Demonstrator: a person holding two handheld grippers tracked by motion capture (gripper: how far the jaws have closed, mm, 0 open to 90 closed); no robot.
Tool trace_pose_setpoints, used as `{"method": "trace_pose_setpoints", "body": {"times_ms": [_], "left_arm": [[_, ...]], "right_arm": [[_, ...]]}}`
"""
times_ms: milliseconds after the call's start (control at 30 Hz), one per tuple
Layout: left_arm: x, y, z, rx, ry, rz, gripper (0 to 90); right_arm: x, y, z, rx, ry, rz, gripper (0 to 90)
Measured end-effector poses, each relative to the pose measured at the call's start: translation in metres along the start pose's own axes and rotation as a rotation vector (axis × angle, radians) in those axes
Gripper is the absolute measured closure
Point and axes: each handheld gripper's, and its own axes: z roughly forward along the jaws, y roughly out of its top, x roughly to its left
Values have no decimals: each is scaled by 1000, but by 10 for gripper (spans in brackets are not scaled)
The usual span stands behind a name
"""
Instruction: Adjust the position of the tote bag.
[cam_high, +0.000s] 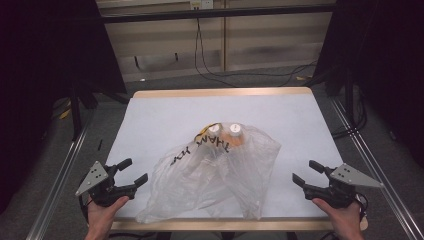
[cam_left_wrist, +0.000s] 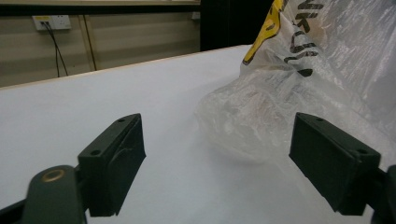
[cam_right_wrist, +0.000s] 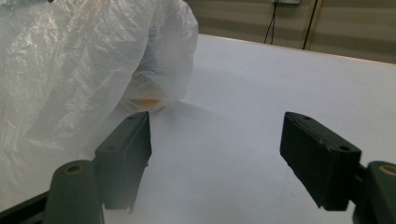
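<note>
1. Your left gripper (cam_high: 134, 172) hangs at the near left corner of the counter (cam_high: 160, 115), jaws released and spread wide with nothing between them. In the left gripper view, bare white counter lies between the jaws and the bag's crinkled skirt sits just ahead, toward the right jaw.

2. The plastic bag (cam_high: 220, 180) lies in the middle of the counter, reaching to the near edge. It is thin, clear film: light, soft, slippery, and easy to tear, so pinch a gathered fold rather than a single sheet. The bunched plastic by the black lettering looks like the firmest place to hold.

3. Two bottles (cam_high: 225, 132) with white caps poke out at the bag's far end. I judge they carry most of the weight and may roll or slide out if you lift the near end.

4. Your right gripper (cam_high: 307, 172) waits at the near right, jaws likewise released and empty, the bag's bulge near its left jaw.

5. Open counter lies on both sides and beyond the bag; the near wooden edge is close, so work away from it.
</note>
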Motion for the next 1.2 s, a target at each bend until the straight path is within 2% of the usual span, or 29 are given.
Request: {"method": "trace_pose_setpoints", "body": {"times_ms": [33,100,133,200,300,433,567,700,767,800,833,900,967,1033,1067,1133,1167,1200], "left_arm": [[-1,0,1,-2,-13,-2,191],[-2,1,0,16,-11,9,210],[-4,1,1,20,-27,5,210],[-7,3,3,30,-49,13,245],[-9,4,3,30,-55,15,271],[-11,6,2,45,-75,1,299],[-14,7,0,51,-81,-7,332],[-18,7,-4,45,-64,4,349],[-18,9,-5,35,-77,-7,360],[-19,9,-5,39,-69,-15,363],[-20,10,-6,42,-77,-6,374],[-21,11,-7,40,-80,-2,395],[-23,13,-9,37,-107,-2,410],[-26,14,-11,48,-115,0,428],[-30,13,-12,57,-128,4,452],[-32,13,-13,61,-131,6,468],[-32,13,-14,65,-131,19,468],[-34,12,-15,66,-144,0,478]], "right_arm": [[0,0,0,0,0,0,258],[0,0,-2,11,14,-2,287],[0,0,-2,11,14,-2,287],[0,1,-3,17,40,6,328],[2,1,-4,28,66,17,358],[6,4,-4,38,106,-6,407],[9,4,-4,50,145,-10,441],[12,5,-4,54,173,-15,475],[16,6,-5,62,196,-28,510],[18,7,-5,65,208,-34,522],[23,7,-5,75,234,-40,562],[24,7,-4,79,243,-46,576],[31,7,-2,97,267,-65,594],[37,7,-1,109,289,-77,621],[43,7,-1,116,317,-88,646],[49,7,-1,126,338,-99,667],[49,7,-1,126,338,-99,667],[54,6,0,139,357,-111,679]]}}
